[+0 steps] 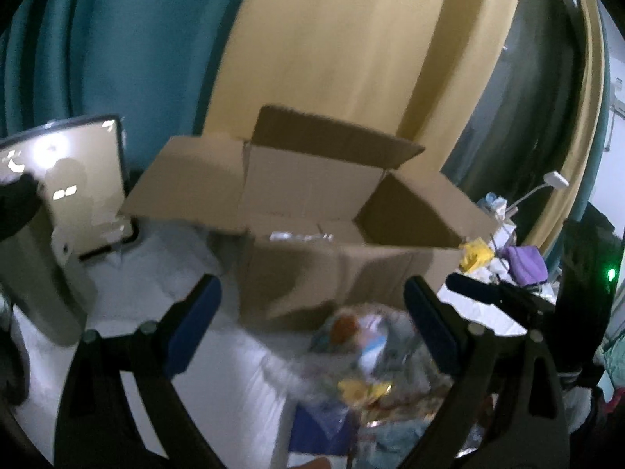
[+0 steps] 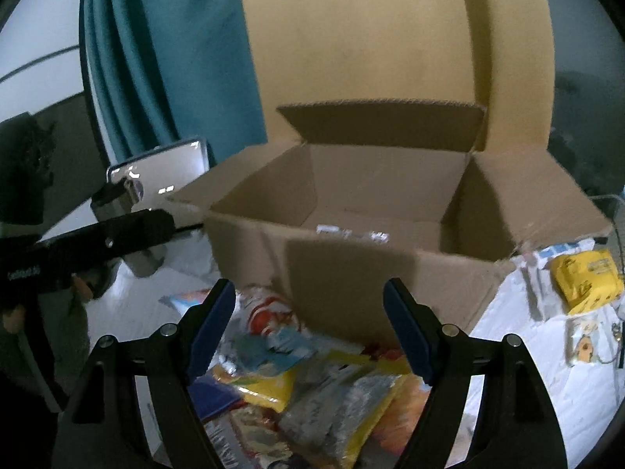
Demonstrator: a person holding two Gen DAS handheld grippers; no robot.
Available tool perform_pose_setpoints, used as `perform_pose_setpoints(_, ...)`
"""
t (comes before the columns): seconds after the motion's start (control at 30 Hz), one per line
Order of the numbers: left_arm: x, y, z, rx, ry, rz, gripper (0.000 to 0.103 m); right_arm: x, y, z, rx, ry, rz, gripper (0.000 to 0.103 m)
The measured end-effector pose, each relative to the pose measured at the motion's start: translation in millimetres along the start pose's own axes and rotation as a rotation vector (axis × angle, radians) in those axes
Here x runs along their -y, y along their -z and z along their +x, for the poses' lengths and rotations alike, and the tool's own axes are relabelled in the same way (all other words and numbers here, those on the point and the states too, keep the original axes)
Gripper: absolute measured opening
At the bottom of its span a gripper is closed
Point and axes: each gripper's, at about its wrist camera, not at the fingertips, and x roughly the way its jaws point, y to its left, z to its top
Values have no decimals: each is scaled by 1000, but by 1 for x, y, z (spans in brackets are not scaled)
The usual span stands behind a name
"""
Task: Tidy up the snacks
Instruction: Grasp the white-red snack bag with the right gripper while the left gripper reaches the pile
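Note:
An open cardboard box stands on a white-covered surface with its flaps up. Some silvery packets lie on its floor. A blurred pile of snack bags lies in front of the box. My left gripper is open above the pile's left edge, its blue pads touching nothing. My right gripper is open over the pile, also touching nothing. The left gripper's body shows at the left of the right wrist view. The right one shows at the right of the left wrist view.
A glossy tablet-like screen leans left of the box, with a grey object beside it. A yellow pack, a purple cloth and small clutter lie right of the box. Behind hang a teal curtain and a yellow wall.

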Motion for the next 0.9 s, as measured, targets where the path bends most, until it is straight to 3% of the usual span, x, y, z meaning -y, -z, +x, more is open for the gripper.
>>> perform_pose_setpoints(0.23, -15, 26, -3, -48, -22, -29, 95, -15, 11, 18, -77, -43, -24, 79)
perform_pose_setpoints(0.33, -16, 31, -4, -59, -28, -33, 95, -22, 15, 28, -109, -47, -44, 61)
perform_pose_setpoints(0.37, -16, 33, -4, -63, -29, -32, 95, -23, 16, 29, -115, -47, -48, 48)
perform_pose_setpoints(0.47, -13, 38, 0, -79, -30, -32, 95, -26, 20, 31, -122, -57, -61, 42)
perform_pose_setpoints(0.5, -12, 40, 2, -87, -29, -32, 95, -26, 20, 31, -125, -60, -63, 32)
perform_pose_setpoints(0.57, -8, 44, 7, -102, -27, -24, 95, -24, 21, 27, -119, -59, -65, 24)
perform_pose_setpoints(0.9, 19, 53, 50, -191, -7, 99, 95, -1, 19, -24, -19, -46, -44, 21)
